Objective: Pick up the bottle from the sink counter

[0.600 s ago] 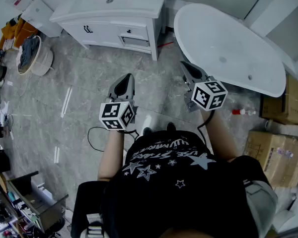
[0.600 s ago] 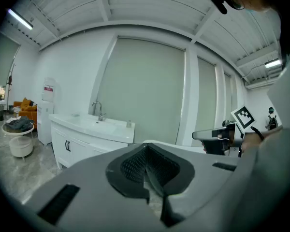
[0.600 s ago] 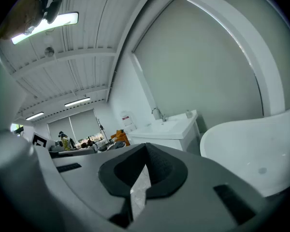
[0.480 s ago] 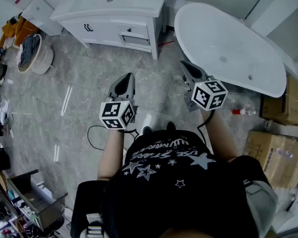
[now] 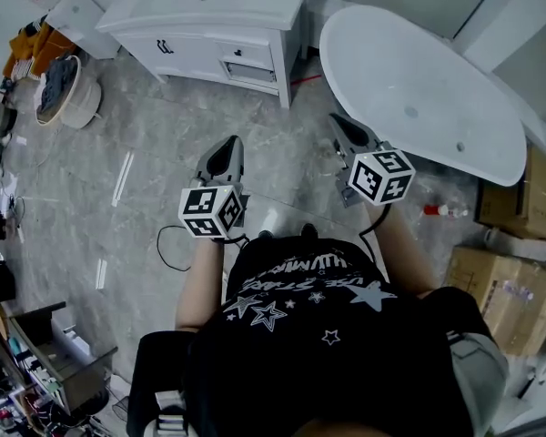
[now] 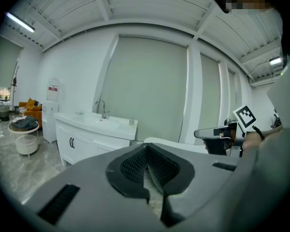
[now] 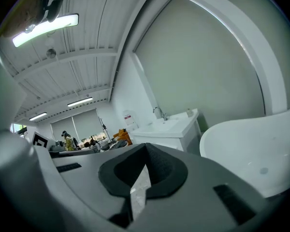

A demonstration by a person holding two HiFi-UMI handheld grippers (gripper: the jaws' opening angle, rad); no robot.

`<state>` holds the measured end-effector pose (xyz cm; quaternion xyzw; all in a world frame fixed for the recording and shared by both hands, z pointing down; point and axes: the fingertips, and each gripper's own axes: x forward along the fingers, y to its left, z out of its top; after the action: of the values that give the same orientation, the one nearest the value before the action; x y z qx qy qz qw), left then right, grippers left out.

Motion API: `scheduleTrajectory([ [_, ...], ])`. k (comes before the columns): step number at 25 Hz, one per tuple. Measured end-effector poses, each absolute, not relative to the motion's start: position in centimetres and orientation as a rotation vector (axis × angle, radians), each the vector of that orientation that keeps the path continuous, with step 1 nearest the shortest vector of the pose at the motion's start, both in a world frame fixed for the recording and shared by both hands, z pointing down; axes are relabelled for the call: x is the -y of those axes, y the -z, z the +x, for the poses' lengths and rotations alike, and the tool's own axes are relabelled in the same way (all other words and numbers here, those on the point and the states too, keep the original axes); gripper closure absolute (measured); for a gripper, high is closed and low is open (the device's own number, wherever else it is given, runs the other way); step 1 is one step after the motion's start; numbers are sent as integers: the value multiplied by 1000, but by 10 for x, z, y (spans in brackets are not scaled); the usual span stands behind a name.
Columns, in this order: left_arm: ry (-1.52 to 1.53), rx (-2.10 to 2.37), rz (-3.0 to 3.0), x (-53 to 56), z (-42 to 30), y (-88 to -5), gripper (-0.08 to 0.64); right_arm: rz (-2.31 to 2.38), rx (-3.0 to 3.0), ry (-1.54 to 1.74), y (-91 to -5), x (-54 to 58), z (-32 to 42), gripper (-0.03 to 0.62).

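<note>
A small bottle [image 6: 132, 121] stands at the right end of the white sink counter [image 6: 94, 124], beside the tap [image 6: 101, 106]. In the right gripper view the same bottle [image 7: 189, 111] is tiny and far off. My left gripper [image 5: 226, 155] hangs over the marble floor, well short of the counter [image 5: 200, 12]. Its jaws are shut with nothing in them [image 6: 146, 149]. My right gripper [image 5: 339, 126] floats next to the bathtub's edge, and its dark pads meet at the tip [image 7: 146, 148] with nothing between them. Both point roughly toward the vanity.
A white bathtub [image 5: 419, 89] fills the right side. A round basket of clothes [image 5: 64, 98] sits left of the vanity. Cardboard boxes [image 5: 510, 280] stand at the right, a shelf of clutter [image 5: 45, 362] at the lower left. A black cable [image 5: 168, 248] lies on the floor.
Both grippers keep their places and stay shut. Only the head view has drifted slightly.
</note>
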<state>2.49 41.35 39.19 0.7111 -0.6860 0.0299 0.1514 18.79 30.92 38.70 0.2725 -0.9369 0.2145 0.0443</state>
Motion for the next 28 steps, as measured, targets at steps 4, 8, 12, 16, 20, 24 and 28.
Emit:
scheduleTrajectory([
  [4, -76, 1991, 2017, -411, 30, -398, 552, 842, 2885, -674, -392, -298, 201, 586],
  [8, -61, 2016, 1988, -408, 25, -398, 552, 836, 2883, -686, -396, -293, 204, 586],
  [12, -58, 2027, 1976, -393, 10, -401, 552, 838, 2877, -698, -400, -277, 196, 586],
  [16, -47, 2022, 1975, -364, -14, -407, 551, 860, 2863, -697, -405, -251, 179, 586],
  [20, -27, 1969, 2000, -318, -41, -418, 552, 931, 2819, -696, -415, -215, 162, 586],
  [24, -16, 1927, 2044, -260, -79, -420, 552, 991, 2802, -687, -418, -167, 130, 586],
  [28, -2, 1881, 2084, -198, -123, -417, 552, 1072, 2778, -677, -413, -116, 94, 586],
])
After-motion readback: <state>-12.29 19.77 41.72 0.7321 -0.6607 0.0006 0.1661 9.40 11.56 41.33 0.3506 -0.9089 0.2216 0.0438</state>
